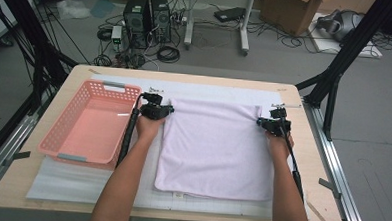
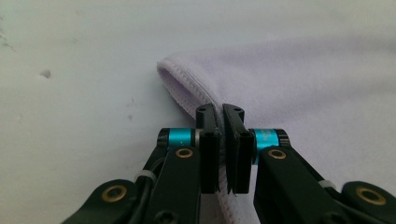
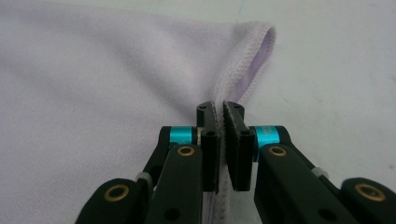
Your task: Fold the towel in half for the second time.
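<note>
A pale lilac towel (image 1: 215, 149) lies flat on the white mat in the middle of the table. My left gripper (image 1: 170, 109) is at the towel's far left corner. In the left gripper view the jaws stand pressed together on the stitched hem of the towel (image 2: 303, 93), with my left gripper (image 2: 221, 111) pinching it. My right gripper (image 1: 259, 122) is at the far right corner. In the right gripper view my right gripper (image 3: 220, 108) is shut on the towel (image 3: 93, 93) along its hemmed edge.
A pink plastic basket (image 1: 67, 145) stands to the left of the towel, close to the left forearm. A white mat (image 1: 80, 183) covers the wooden table (image 1: 10, 182). Small metal parts (image 1: 155, 90) lie near the far edge. Computers and cables sit on the floor beyond.
</note>
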`<state>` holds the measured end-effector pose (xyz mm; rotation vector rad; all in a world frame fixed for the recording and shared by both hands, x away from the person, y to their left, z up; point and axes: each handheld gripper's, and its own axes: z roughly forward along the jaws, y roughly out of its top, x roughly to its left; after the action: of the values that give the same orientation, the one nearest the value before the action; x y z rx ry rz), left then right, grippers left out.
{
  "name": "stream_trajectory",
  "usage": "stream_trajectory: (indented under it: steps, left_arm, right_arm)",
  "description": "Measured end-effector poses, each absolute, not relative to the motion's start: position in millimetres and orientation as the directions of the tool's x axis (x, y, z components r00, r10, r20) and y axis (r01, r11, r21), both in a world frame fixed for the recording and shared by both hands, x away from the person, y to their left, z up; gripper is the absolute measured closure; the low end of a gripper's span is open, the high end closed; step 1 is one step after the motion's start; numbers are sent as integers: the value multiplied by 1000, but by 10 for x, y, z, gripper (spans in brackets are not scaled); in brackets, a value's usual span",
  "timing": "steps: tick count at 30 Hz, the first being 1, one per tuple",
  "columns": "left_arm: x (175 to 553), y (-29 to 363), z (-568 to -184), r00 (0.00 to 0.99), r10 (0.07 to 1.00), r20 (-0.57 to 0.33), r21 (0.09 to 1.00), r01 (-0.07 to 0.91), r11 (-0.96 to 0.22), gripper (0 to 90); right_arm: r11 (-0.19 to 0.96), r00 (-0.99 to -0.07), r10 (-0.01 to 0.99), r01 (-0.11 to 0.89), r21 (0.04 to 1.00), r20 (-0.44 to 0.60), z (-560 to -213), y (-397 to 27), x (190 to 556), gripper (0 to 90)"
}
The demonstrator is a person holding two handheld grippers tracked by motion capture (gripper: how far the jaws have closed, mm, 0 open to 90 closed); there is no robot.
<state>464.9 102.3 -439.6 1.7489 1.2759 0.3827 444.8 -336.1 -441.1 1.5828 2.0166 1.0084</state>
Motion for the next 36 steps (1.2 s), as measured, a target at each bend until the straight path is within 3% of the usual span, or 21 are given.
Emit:
stream_trajectory:
  steps: [8, 15, 20, 26, 36]
  left_arm:
    - [4521, 1023, -4202, 474, 844, -251, 829, 555, -65, 851]
    - [4369, 1034, -4028, 511, 815, -274, 838, 542, -59, 849]
    - [4210, 997, -3972, 559, 800, -218, 840, 524, -137, 848]
    - [3957, 1024, -3964, 581, 784, -219, 866, 486, -119, 848]
    - [3443, 1101, -3980, 652, 738, -176, 895, 417, -155, 847]
  right_arm:
    - [49, -303, 932, 653, 756, 201, -4287, -3470, 4341, 859]
    - [64, -315, 932, 633, 772, 180, -4163, -3512, 4117, 858]
    - [81, -335, 926, 627, 775, 175, -4022, -3525, 3948, 858]
    - [116, -358, 923, 603, 789, 138, -3867, -3481, 3754, 857]
    - [118, -421, 896, 538, 835, 144, -4020, -3576, 3217, 856]
